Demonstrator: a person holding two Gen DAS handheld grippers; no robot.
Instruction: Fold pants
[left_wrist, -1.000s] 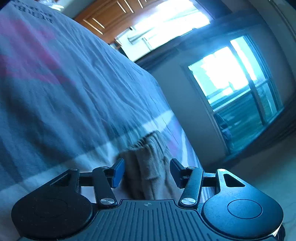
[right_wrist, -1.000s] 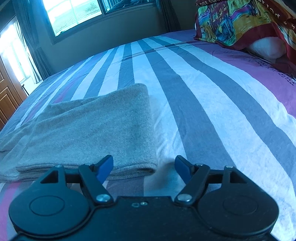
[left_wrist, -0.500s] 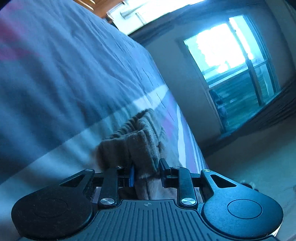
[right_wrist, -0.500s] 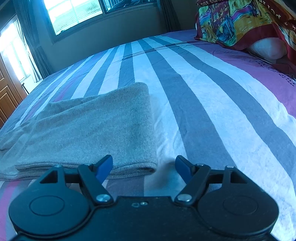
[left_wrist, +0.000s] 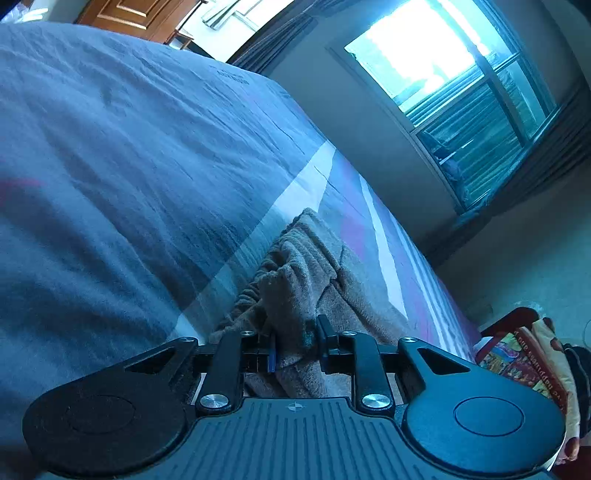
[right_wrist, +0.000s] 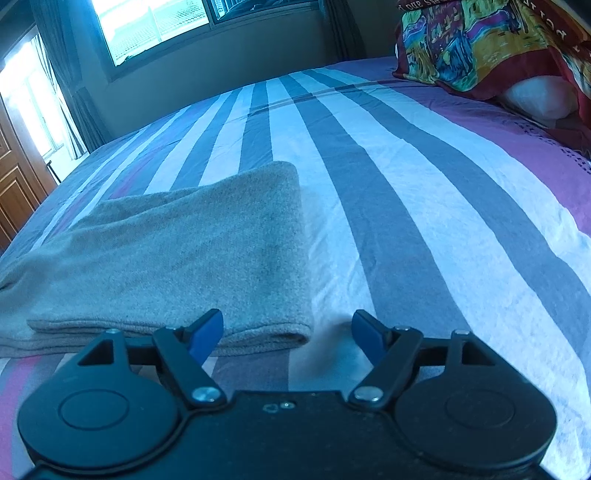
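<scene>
Evidently soft and floppy, the pants (left_wrist: 295, 280) bunch where the left gripper (left_wrist: 295, 347) clamps their waistband, while the right gripper (right_wrist: 288, 332) gapes empty beside their hem.

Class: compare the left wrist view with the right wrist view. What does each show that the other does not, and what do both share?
Left wrist only: the left claw pinching a bunched end of the pants, its jaws easing open slightly.
Right wrist only: the right claw open and empty by the folded end, plus a white pillow.
Both: the pants, striped bedsheet, window.
</scene>
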